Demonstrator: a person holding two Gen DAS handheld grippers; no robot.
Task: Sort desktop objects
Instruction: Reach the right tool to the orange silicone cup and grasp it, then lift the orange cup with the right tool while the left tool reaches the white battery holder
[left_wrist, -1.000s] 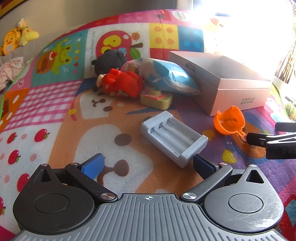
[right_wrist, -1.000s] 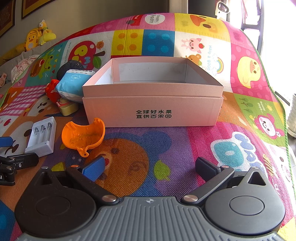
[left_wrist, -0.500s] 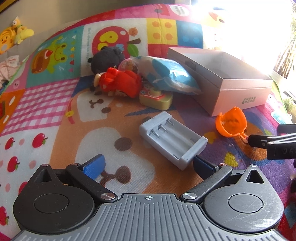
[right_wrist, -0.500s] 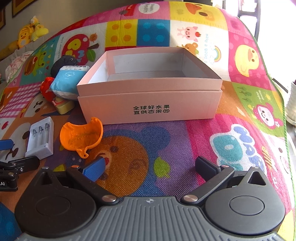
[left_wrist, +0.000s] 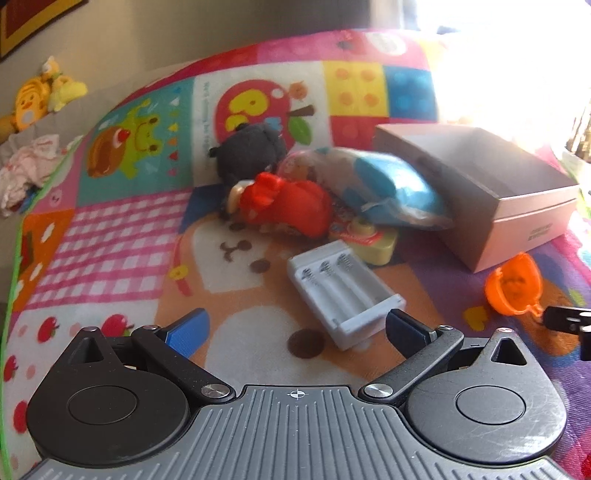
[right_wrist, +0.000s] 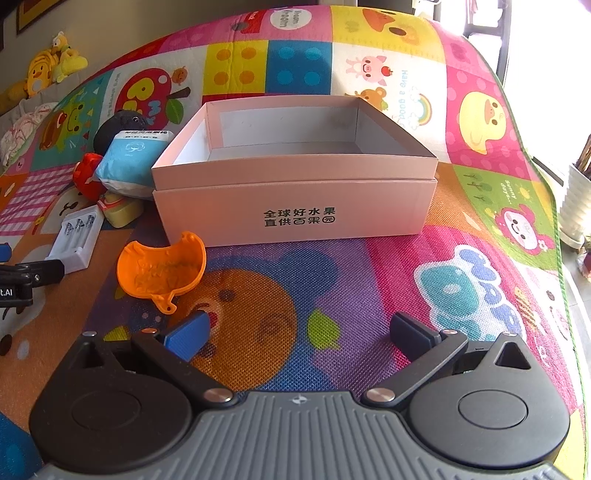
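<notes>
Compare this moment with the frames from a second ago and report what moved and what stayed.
The left gripper has eased forward toward the grey battery holder, which now sits nearer its open fingers. The right gripper has closed in slightly on the pink box. Nothing was grasped or released; the orange scoop and toys stayed put.

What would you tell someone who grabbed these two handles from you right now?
Left gripper: open, holding nothing, fingers near the grey battery holder.
Right gripper: open, holding nothing, facing the pink box.
The box looks empty. Orange cup lies in front of it; red toy, blue pack and black plush sit at its left.
Nothing sorted yet; everything remains.
</notes>
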